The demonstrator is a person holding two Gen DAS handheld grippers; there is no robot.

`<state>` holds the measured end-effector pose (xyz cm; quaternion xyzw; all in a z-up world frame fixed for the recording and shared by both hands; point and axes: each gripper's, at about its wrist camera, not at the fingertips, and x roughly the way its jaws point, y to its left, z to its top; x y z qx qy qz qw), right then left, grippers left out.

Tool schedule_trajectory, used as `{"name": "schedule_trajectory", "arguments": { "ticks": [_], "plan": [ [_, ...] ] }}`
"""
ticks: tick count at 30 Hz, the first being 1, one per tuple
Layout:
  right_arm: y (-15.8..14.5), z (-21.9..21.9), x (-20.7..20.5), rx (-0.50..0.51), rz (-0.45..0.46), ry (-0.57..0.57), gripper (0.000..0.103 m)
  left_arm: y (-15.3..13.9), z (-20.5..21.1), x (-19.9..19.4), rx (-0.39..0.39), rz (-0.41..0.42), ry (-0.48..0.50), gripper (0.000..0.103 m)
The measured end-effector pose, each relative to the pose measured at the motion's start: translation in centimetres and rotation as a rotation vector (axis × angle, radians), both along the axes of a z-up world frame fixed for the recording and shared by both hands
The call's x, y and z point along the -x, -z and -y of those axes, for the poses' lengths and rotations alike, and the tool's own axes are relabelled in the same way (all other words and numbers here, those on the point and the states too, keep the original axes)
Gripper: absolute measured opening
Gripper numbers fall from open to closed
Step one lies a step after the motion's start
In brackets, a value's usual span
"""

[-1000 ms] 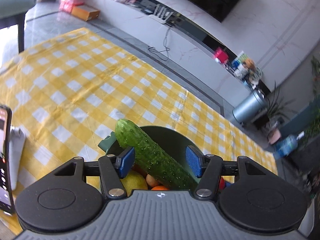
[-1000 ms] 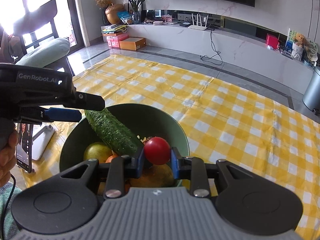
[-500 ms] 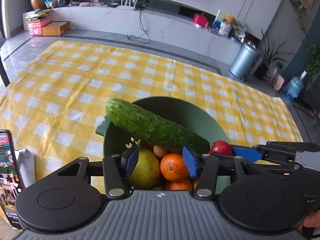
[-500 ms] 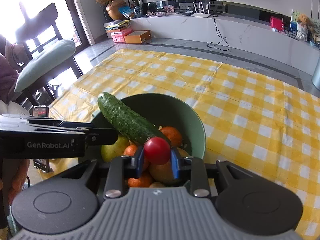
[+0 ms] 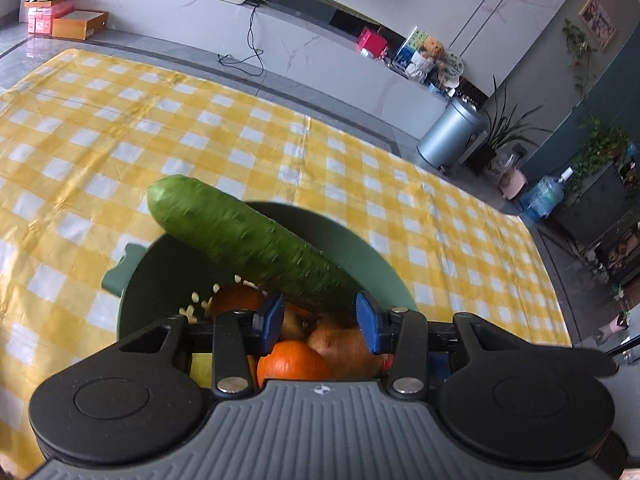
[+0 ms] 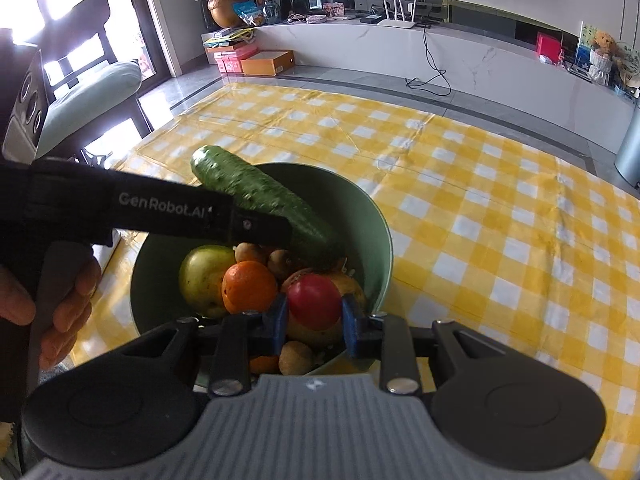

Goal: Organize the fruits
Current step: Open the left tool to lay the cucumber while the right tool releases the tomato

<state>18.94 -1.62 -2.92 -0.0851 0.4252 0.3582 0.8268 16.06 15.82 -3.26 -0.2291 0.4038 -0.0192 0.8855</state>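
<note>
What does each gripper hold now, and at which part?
The right gripper holds the red tomato by its two sides. The left gripper has been closing around the cucumber's lower end; a firm grip cannot be told.

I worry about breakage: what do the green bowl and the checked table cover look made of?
The bowl: probably matte plastic or glazed ceramic, an even dull sheen; I cannot tell which. The table cover: likely wipeable vinyl, glossy with sharp fold creases.
</note>
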Motion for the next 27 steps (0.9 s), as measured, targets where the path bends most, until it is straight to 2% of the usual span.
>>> {"name": "schedule_trajectory", "arguments": {
  "ticks": [6,12,20,27],
  "plan": [
    [0.1,-0.1,-0.4,-0.017,-0.011,0.008,0.025,-0.1,-0.2,-0.1,-0.002,-0.004,-0.019,0.047],
    [0.3,-1.0,-0.6,-0.051,-0.015,-0.005,0.025,-1.0,-0.3,1.3,-0.045,-0.021,-0.057,0.047],
    [0.9,-2.9,-1.6,-0.081,-0.002,-0.009,0.025,-2.0,-1.0,3.2,-0.027,0.052,-0.135,0.051],
    [1.9,-3.8,-2.4,-0.079,-0.013,0.001,0.027,-1.7,-1.0,3.1,-0.032,0.04,-0.149,0.051]
  ]
}}
